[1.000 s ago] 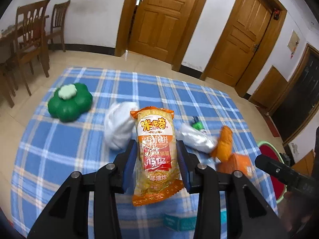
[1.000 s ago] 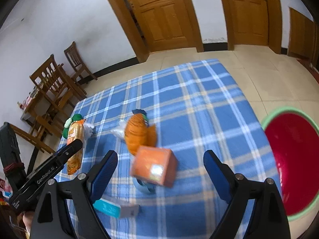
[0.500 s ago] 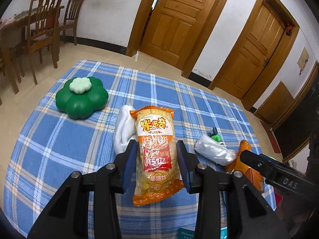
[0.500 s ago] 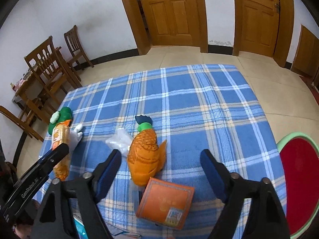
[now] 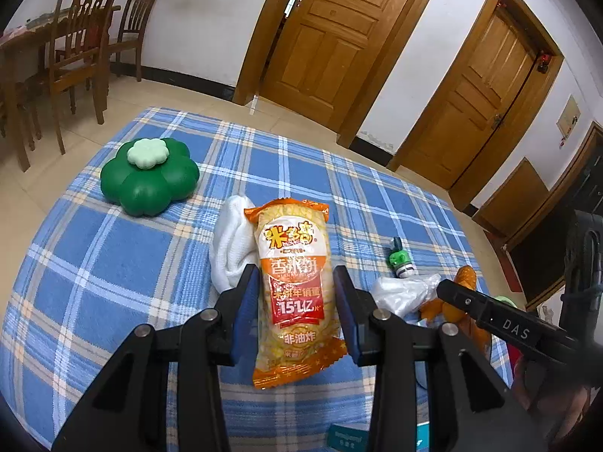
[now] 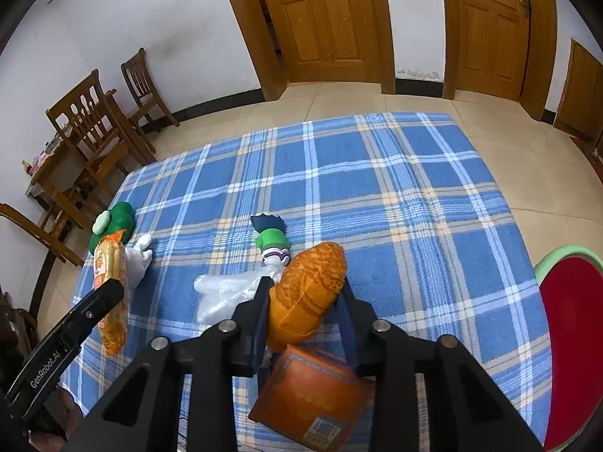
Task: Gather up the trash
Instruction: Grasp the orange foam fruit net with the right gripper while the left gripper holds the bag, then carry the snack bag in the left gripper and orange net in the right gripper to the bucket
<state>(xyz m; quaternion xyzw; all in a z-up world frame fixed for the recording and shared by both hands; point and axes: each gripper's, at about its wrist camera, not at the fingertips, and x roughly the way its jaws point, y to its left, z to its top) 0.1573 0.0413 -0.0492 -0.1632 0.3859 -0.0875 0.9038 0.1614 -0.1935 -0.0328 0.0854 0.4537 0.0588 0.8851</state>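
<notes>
Right wrist: blue plaid cloth (image 6: 414,188) — far half bare (edges visible)

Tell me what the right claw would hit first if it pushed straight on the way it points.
The right claw has just been closing on the orange carrot-shaped toy. Pushed on, toy and claw would likely meet the blue plaid cloth first; depth is unclear.

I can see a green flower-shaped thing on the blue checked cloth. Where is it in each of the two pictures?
Left wrist view: the green flower-shaped box lies upper left on the checked cloth, left of the white cloth.
Right wrist view: the same box sits at the cloth's far left edge, partly hidden behind the snack packet.
Shared landmark: the snack packet, just beside the box in both.
</notes>
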